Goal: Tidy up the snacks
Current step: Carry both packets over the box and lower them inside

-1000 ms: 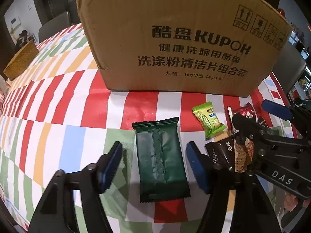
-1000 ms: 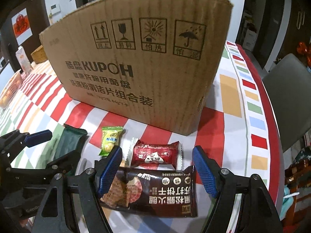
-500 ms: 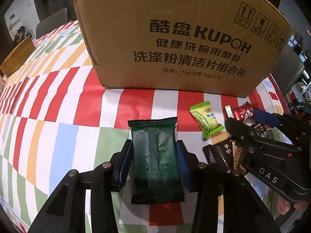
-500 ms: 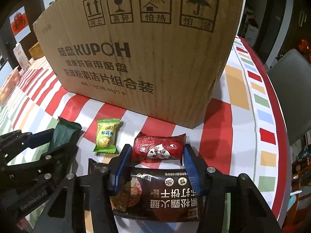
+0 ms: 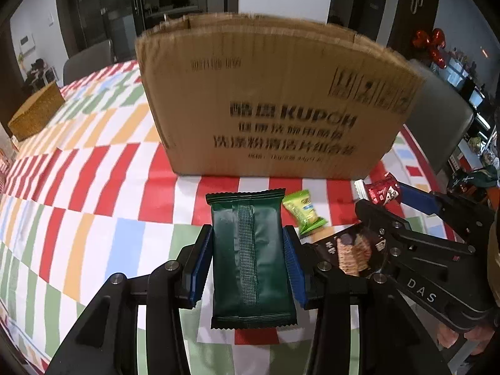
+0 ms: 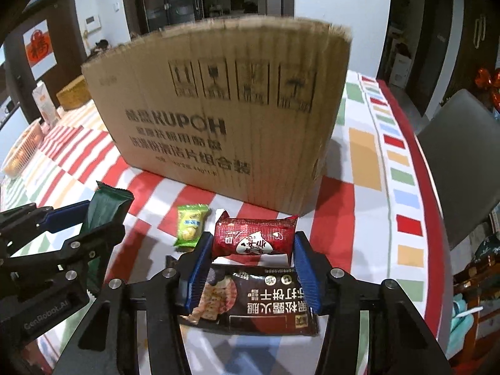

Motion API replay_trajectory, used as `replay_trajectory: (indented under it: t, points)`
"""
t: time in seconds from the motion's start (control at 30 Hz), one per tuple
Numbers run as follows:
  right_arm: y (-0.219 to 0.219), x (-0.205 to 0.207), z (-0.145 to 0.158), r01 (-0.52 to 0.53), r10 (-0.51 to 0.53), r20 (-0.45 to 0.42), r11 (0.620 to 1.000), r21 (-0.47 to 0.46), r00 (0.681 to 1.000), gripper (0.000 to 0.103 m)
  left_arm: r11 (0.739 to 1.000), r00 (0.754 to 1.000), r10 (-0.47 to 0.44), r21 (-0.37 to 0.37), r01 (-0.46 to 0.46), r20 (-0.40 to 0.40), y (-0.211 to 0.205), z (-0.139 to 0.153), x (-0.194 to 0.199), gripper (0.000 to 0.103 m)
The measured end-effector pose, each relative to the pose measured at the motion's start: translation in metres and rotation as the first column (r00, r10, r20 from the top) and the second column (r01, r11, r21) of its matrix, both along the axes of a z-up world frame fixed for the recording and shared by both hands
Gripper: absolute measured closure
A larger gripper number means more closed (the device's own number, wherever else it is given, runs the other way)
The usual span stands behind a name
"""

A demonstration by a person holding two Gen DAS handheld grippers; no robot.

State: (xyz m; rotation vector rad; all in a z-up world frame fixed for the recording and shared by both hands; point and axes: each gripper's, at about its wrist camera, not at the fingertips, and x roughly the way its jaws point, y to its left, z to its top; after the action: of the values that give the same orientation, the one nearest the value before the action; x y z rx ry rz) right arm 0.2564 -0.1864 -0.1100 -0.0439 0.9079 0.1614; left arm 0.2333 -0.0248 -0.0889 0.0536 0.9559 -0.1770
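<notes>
Cardboard box [image 5: 275,100], standing on the striped tablecloth [image 5: 93,187] directly ahead of both claws; its printed front face carries the word KUPOH and handling symbols. Its top edge is seen from below, so whatever lies inside is hidden from both views.

Left gripper [image 5: 248,264]: blue pads pressed against the two long edges of the dark green packet [image 5: 250,259], jaws narrowed to the packet's width. The packet is a flat pillow pouch with serrated end seals and a ribbed seam running down its middle; its far end projects beyond the fingertips toward the box.

Right gripper [image 6: 253,250]: pads clamped on the two ends of the red wrapped snack [image 6: 254,239], a short glossy red pouch with a white printed panel. It appears lifted slightly clear of the cloth, though the angle leaves this uncertain.

Below and behind the red snack, between the right claw's fingers, lies the dark cracker packet [image 6: 250,300], flat on the cloth, with a cracker picture and white characters. Just left of the right claw's left pad, and right of the left claw's far tip, lies a small yellow-green candy packet [image 6: 190,225].

Far to the left of both claws, a woven basket [image 5: 36,111] rests on the table; a grey chair [image 6: 462,162] stands beyond the table edge on the right.
</notes>
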Motion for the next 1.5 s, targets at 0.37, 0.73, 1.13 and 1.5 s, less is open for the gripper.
replay_trajectory:
  t: [0.37, 0.73, 1.13, 1.5]
  points:
    - [-0.005, -0.026, 0.047, 0.008, -0.013, 0.127, 0.999, 0.039, 0.992, 0.051, 0.999, 0.993, -0.007, -0.045, 0.012, 0.115, 0.003, 0.052, -0.022, 0.059]
    - [-0.006, -0.045, 0.106, -0.004, -0.012, 0.276, 0.998, 0.057, 0.961, 0.051, 0.998, 0.969, -0.041, -0.045, 0.053, 0.243, -0.001, 0.102, -0.03, 0.059]
    - [-0.003, -0.034, 0.146, -0.012, -0.011, 0.358, 0.998, 0.06, 0.934, 0.051, 0.996, 0.934, -0.07, -0.031, 0.086, 0.352, 0.006, 0.147, -0.013, 0.059]
    - [-0.002, -0.001, 0.162, -0.015, -0.006, 0.354, 0.998, 0.057, 0.935, 0.05, 0.995, 0.935, -0.078, -0.032, 0.095, 0.346, 0.006, 0.163, 0.041, 0.059]
